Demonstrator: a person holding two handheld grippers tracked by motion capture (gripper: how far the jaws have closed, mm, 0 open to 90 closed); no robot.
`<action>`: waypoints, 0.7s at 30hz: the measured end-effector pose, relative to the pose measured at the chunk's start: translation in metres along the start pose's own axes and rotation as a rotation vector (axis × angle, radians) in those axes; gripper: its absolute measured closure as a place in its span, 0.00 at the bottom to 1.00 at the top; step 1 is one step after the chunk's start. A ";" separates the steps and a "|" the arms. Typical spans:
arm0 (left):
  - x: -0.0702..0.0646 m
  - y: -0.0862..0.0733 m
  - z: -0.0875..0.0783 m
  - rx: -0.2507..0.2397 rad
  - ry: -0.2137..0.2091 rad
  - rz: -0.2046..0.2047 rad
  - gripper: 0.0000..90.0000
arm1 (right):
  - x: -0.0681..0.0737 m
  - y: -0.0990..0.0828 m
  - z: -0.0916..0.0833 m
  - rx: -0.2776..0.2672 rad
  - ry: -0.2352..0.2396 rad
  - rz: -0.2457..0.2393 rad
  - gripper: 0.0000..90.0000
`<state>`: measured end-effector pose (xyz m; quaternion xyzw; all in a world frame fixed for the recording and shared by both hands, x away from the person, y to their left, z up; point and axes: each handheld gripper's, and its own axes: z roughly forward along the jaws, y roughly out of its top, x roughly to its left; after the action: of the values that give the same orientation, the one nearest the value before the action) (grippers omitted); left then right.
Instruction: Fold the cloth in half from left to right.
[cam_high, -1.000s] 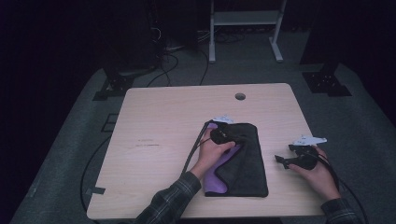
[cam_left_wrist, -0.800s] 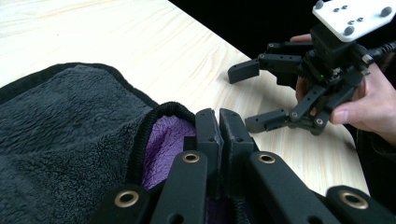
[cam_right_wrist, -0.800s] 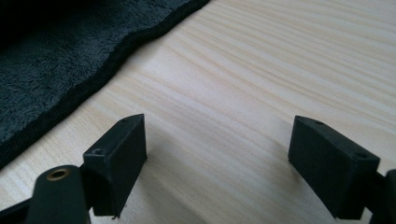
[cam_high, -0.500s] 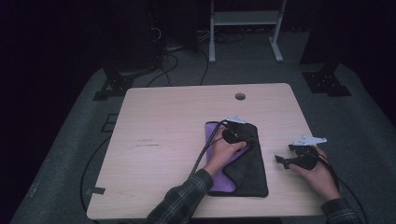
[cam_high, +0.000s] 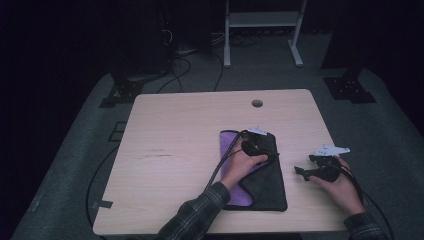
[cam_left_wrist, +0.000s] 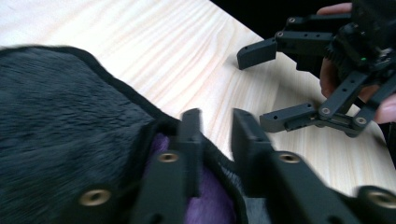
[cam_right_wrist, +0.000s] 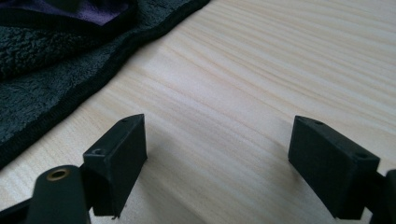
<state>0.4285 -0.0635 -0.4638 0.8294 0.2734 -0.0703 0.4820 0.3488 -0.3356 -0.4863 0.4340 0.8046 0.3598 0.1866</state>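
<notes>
Item 1, cloth (cam_high: 265, 185): black fleece with a purple (cam_high: 227, 145) underside, lying flat on the near right part of the table (cam_high: 175, 150). The black layer is folded over the purple one; a purple strip shows along the left edge and at the near left corner. In your left gripper view the black pile (cam_left_wrist: 56, 121) covers the left half of the picture, its hemmed edge running diagonally, with purple (cam_left_wrist: 205, 205) showing under the lifted hem at the bottom.

Item 2, your left gripper (cam_high: 257, 142): resting on the far end of the cloth, your hand (cam_high: 242, 167) behind it, the cable trailing back toward the near left. Its jaws have just been opening and now stand a little apart. One jaw lies against the cloth's hem, the other over bare wood beside it; I cannot tell whether any fabric is caught between them, and nothing seems pinched.

Item 3, your right gripper (cam_high: 305, 171): on the table just right of the cloth, apart from it, held in your right hand (cam_high: 342, 187). Jaws wide apart, with only bare wood between them in your right gripper view (cam_right_wrist: 217, 163). The cloth's edge (cam_right_wrist: 70, 60) crosses that view's upper left corner. The same gripper (cam_left_wrist: 299, 79) shows, jaws spread, at the upper right of your left gripper view.

Item 4, table: pale wood, a round cable hole (cam_high: 257, 103) near the far edge.
</notes>
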 end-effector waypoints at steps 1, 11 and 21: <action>0.001 0.000 -0.012 -0.008 0.020 0.011 0.66 | 0.000 0.000 0.000 0.000 0.000 -0.001 0.20; 0.008 -0.017 -0.077 -0.046 0.152 0.057 0.45 | 0.000 0.000 0.000 0.000 0.000 -0.001 0.20; 0.017 -0.050 -0.134 -0.035 0.274 0.076 0.34 | 0.000 0.000 0.001 0.003 0.007 -0.007 0.16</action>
<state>0.3971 0.0746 -0.4381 0.8326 0.3062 0.0667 0.4567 0.3491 -0.3351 -0.4866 0.4300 0.8074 0.3594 0.1844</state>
